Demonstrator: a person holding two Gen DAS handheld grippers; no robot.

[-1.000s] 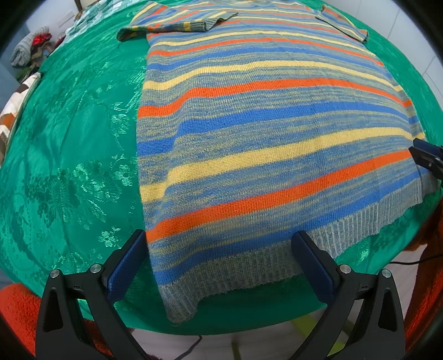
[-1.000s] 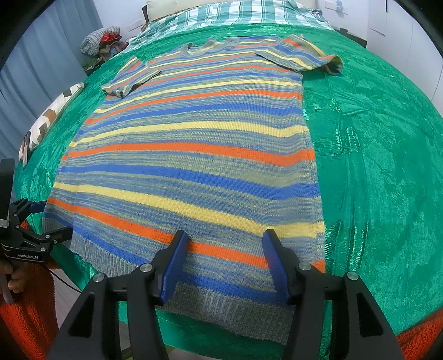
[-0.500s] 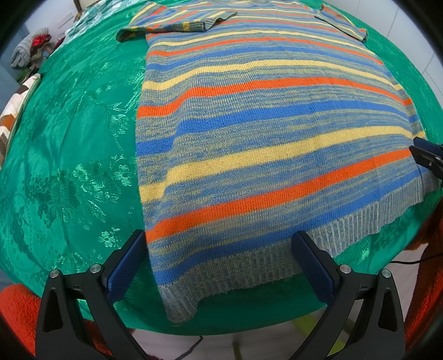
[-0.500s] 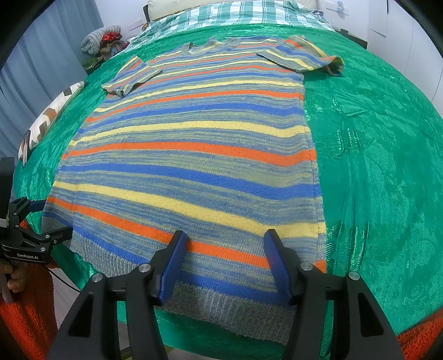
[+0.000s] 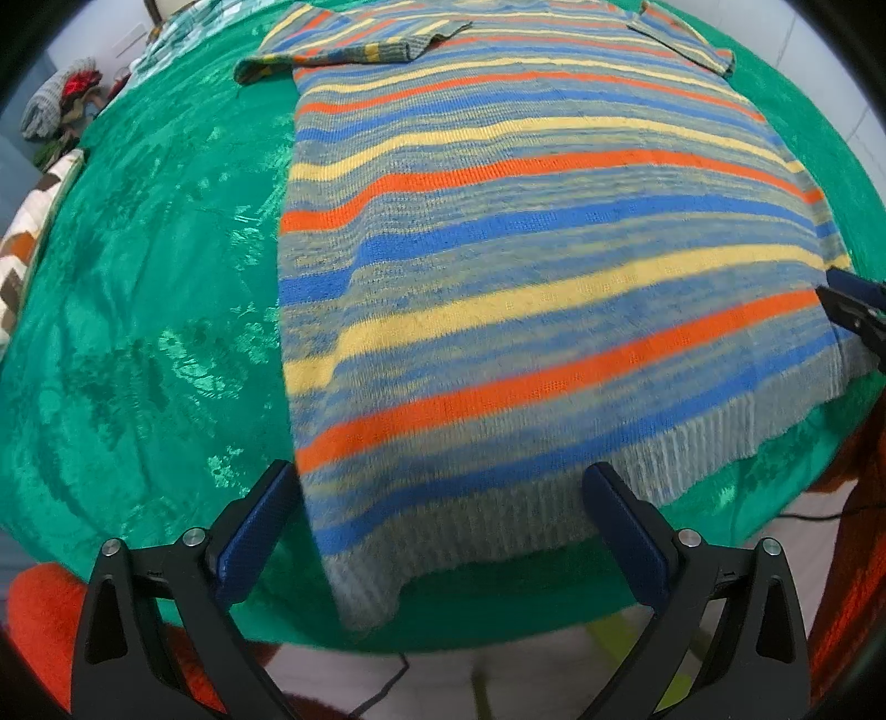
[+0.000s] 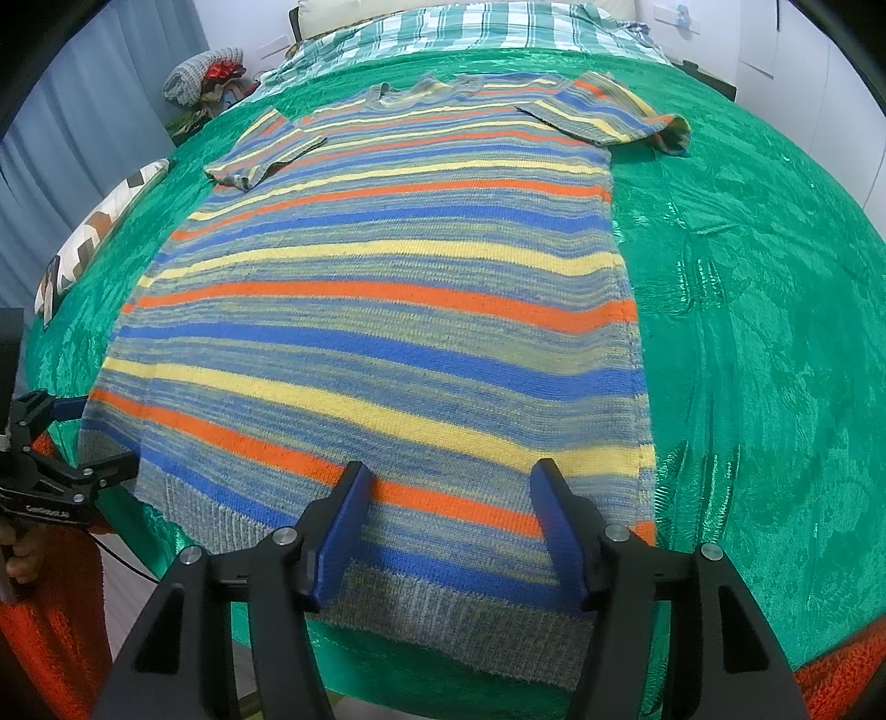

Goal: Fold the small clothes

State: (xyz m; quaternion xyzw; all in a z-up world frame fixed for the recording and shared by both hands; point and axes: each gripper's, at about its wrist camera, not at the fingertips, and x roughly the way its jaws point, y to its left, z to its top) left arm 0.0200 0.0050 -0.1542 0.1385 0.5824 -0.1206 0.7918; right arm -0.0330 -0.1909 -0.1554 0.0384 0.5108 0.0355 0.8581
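Observation:
A striped knit sweater in blue, orange, yellow and grey lies flat on a green bedspread, hem toward me, both sleeves folded over the chest. It also shows in the right wrist view. My left gripper is open over the hem's left corner, which hangs over the bed edge. My right gripper is open over the hem near its right corner. Neither holds cloth. The left gripper shows at the left edge of the right wrist view.
A plaid sheet covers the bed's far end. A pile of clothes sits at the far left, and a zigzag-patterned cushion lies along the left side. Orange fabric shows below the bed's near edge.
The left gripper has moved slightly forward toward the hem corner. The right gripper has edged forward a little over the hem. The sweater has not moved.

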